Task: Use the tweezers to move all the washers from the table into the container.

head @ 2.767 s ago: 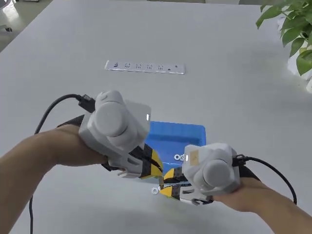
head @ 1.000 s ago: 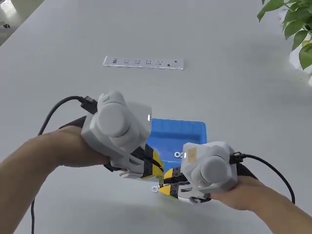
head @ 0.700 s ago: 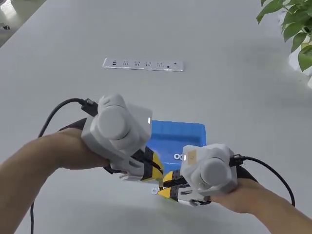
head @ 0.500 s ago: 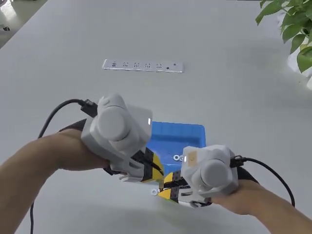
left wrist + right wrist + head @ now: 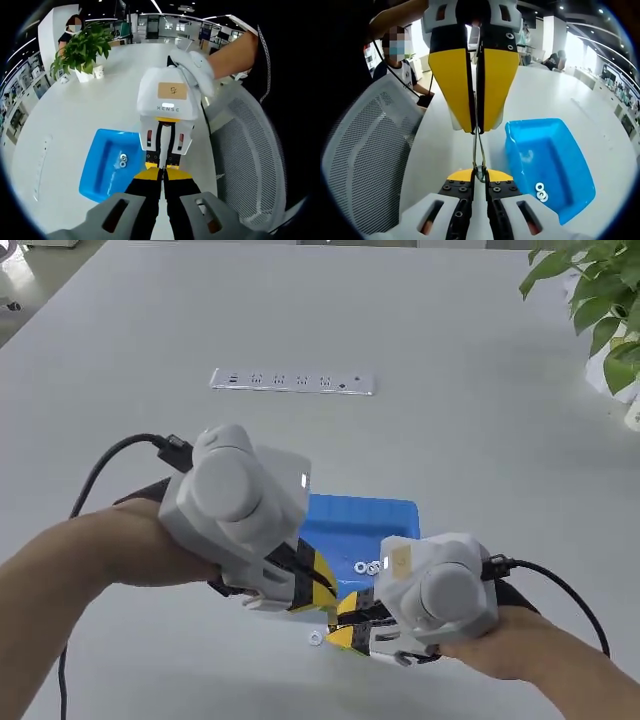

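The blue container (image 5: 385, 517) sits on the white table between my two grippers, with a few washers (image 5: 367, 566) inside it. One more washer (image 5: 316, 638) lies on the table just in front of the container. My left gripper (image 5: 322, 585) and right gripper (image 5: 345, 625) face each other tip to tip. In the right gripper view thin metal tweezers (image 5: 478, 150) run from the left gripper's shut yellow jaws down into my right gripper (image 5: 479, 176), which is also shut on them. The left gripper view shows the container (image 5: 100, 172) and its washers (image 5: 122, 161) left of my left gripper (image 5: 161, 172).
A white power strip (image 5: 292, 382) lies farther back on the table. A potted plant (image 5: 600, 300) stands at the back right corner. A grey mesh chair (image 5: 365, 155) is beside the table's near edge.
The headset view has shifted slightly. Both grippers stay tip to tip at the container's front edge, and the loose washer lies in the same spot.
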